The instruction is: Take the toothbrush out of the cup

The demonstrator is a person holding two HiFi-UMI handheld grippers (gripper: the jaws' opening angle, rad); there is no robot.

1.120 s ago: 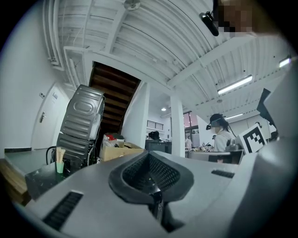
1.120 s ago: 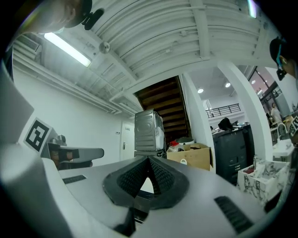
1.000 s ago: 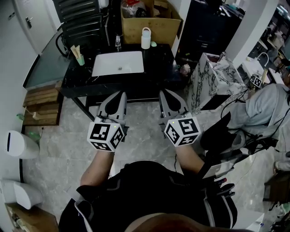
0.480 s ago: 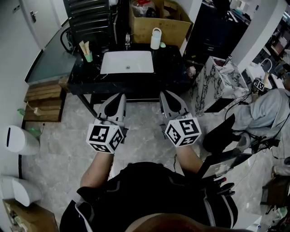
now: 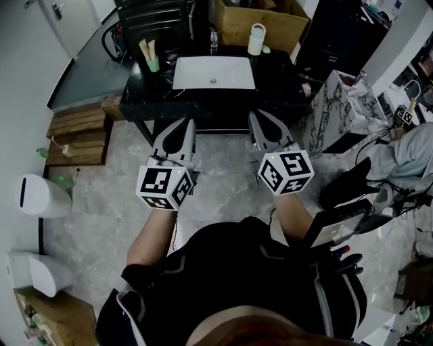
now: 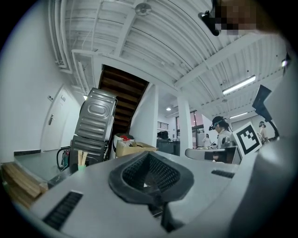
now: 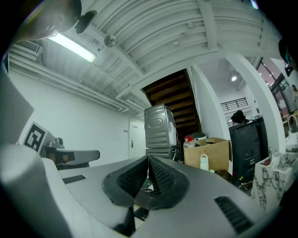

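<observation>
A small green cup [image 5: 153,66] stands on the black counter [image 5: 284,78], left of the sink, with light-coloured toothbrushes [image 5: 147,48] sticking up out of it. My left gripper [image 5: 183,127] and right gripper [image 5: 261,119] are held level side by side in front of the counter, short of its front edge. Both are shut with nothing between the jaws. In the left gripper view [image 6: 149,157] the cup [image 6: 82,166] and the toothbrushes [image 6: 82,157] show far off at the left. The right gripper view [image 7: 148,161] does not show the cup.
A white sink basin [image 5: 214,72] with a faucet [image 5: 213,39] sits in the counter. A white bottle [image 5: 256,39] and a cardboard box [image 5: 264,17] stand behind it. A marble-patterned cabinet [image 5: 342,108] is at the right, wooden steps [image 5: 74,132] and white bins [image 5: 40,196] at the left.
Both grippers have moved together toward the counter, which now lies closer to their tips. Both stay shut and empty.
</observation>
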